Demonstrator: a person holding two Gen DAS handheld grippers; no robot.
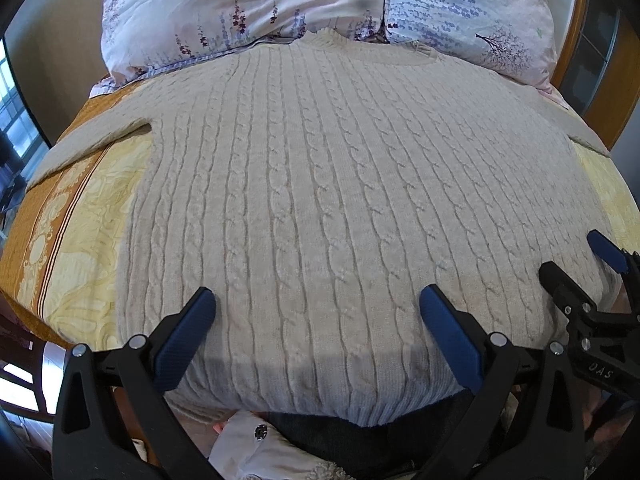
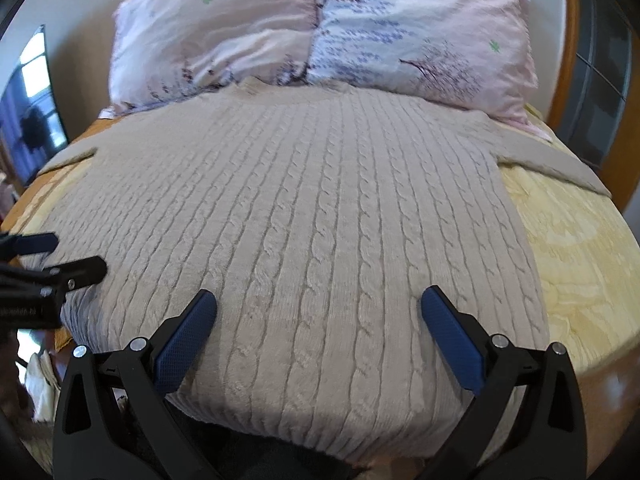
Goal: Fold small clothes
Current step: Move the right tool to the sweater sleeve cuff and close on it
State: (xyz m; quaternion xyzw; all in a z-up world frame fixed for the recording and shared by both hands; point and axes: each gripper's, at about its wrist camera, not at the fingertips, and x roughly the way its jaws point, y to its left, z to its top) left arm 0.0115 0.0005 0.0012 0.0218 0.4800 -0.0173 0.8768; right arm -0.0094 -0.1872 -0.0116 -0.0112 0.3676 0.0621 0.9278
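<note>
Right under both your open, empty tongs, left tongs (image 1: 318, 322) and right tongs (image 2: 319, 322), sits the sweater's hem (image 1: 320, 400), the sweater (image 1: 340, 184) running straight ahead toward the pillows (image 1: 320, 4).

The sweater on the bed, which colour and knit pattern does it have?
The sweater is cream-beige with vertical cable-knit ribs, clearest in the left wrist view.

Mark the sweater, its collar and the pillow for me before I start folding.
sweater (image 1: 320, 200): left wrist view, middle of the cable-knit body.
collar (image 1: 324, 36): left wrist view, ribbed neck edge at the far end.
pillow (image 2: 420, 36): right wrist view, floral cover behind the sweater.
</note>
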